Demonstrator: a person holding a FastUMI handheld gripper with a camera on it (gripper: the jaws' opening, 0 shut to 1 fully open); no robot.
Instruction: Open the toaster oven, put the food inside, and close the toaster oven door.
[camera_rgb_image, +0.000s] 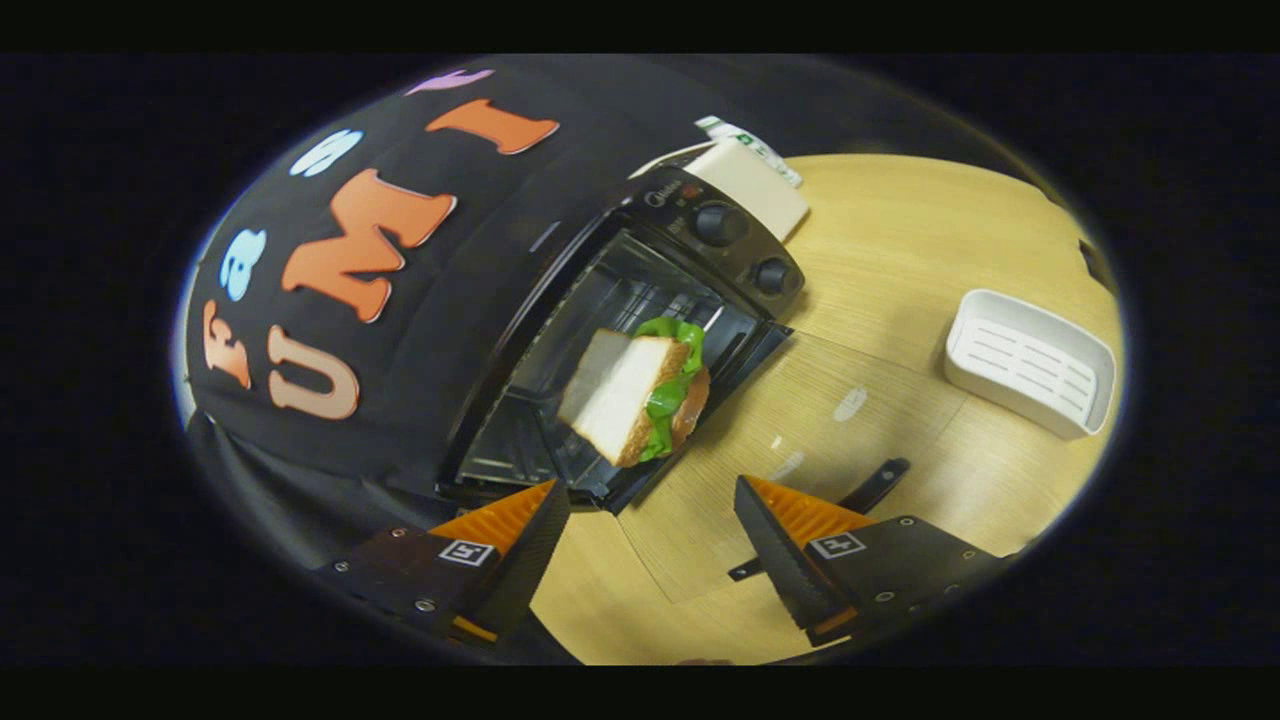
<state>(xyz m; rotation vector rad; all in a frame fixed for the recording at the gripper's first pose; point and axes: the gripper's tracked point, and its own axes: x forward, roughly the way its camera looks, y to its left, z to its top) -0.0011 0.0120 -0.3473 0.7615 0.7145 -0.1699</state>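
- Toaster oven: door lowered
- Sandwich: seen at the oven's opening
- Gripper: fingers spread apart, nothing held, short of the oven
- White tray: well apart from the oven

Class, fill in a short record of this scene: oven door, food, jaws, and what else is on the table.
oven door: toaster oven open, door folded down
food: sandwich at the oven's mouth, over the open door
gripper: jaws open, holding nothing, sandwich ahead of them
other items: white tray on the wooden table
task left: door not yet closed
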